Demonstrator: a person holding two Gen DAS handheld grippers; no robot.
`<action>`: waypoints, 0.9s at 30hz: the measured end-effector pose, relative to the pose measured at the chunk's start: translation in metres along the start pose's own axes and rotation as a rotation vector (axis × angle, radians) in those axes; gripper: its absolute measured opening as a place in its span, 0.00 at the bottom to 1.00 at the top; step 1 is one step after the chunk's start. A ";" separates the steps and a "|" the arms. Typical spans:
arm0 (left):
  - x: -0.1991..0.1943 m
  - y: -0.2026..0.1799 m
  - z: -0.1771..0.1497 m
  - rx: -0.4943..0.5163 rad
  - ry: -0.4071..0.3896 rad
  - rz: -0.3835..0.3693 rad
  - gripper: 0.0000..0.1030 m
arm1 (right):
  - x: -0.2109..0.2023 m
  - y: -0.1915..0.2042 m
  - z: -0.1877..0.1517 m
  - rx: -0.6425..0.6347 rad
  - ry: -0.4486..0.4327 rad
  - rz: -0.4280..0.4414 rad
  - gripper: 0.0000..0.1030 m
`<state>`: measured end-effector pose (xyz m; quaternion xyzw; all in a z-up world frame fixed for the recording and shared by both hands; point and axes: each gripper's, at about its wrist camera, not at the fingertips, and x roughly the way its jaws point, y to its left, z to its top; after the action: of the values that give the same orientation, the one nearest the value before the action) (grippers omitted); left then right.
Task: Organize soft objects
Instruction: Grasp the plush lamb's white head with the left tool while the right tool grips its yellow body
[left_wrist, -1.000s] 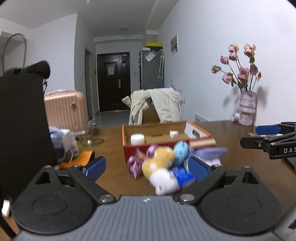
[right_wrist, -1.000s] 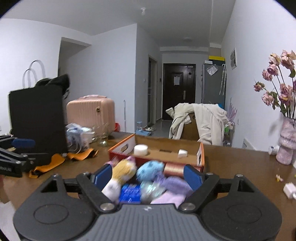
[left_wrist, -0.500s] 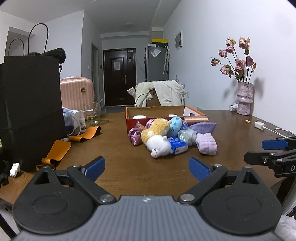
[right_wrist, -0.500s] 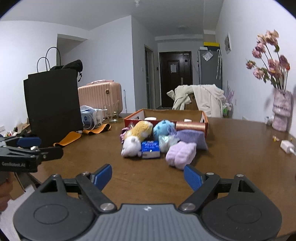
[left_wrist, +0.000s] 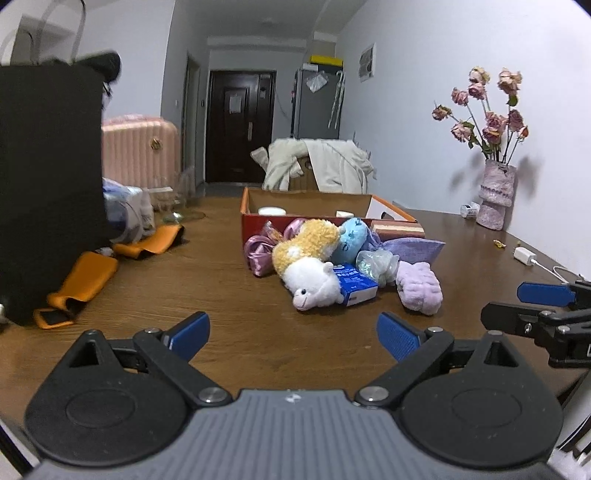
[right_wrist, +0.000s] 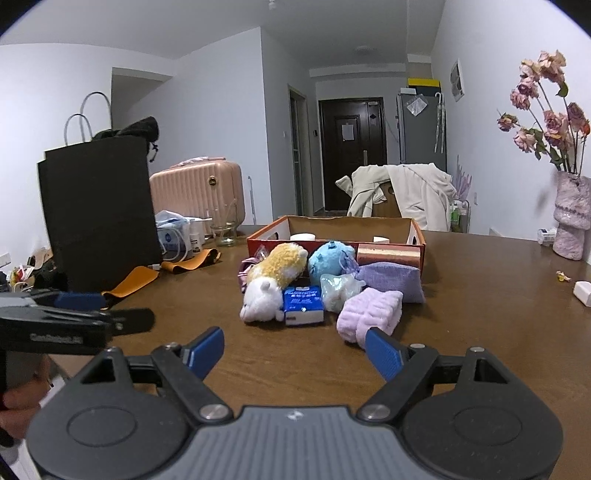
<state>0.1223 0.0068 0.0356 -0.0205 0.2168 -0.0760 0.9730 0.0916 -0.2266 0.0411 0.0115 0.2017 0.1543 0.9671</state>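
Black paper bag (right_wrist: 99, 210) left of the soft pile (right_wrist: 325, 284), orange straps (right_wrist: 133, 278) at its foot. My left gripper (left_wrist: 293, 334) and right gripper (right_wrist: 295, 350): jaws apart, empty, bare bench (right_wrist: 480, 314) between them and pile. Pile lies against the orange box (right_wrist: 334, 232) front. Blue packet (right_wrist: 303, 304) print unreadable.

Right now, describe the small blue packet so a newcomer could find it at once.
On the brown wooden table, find the orange cardboard box and the heap of soft toys before it. At the heap's near edge lies the small blue printed packet, between the white-faced yellow plush and the lilac fluffy bundle. It is the only flat, boxy item there.
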 end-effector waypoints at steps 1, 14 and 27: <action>0.011 0.000 0.002 -0.009 0.002 -0.012 0.96 | 0.008 -0.002 0.004 -0.002 0.006 0.000 0.80; 0.163 0.013 0.035 -0.123 0.122 -0.074 0.89 | 0.141 -0.027 0.073 -0.011 0.023 0.046 0.73; 0.174 0.034 0.028 -0.164 0.158 -0.158 0.49 | 0.270 -0.009 0.086 0.016 0.172 0.165 0.48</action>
<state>0.2947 0.0132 -0.0141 -0.1107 0.2958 -0.1358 0.9390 0.3633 -0.1499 0.0144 0.0223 0.2836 0.2322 0.9301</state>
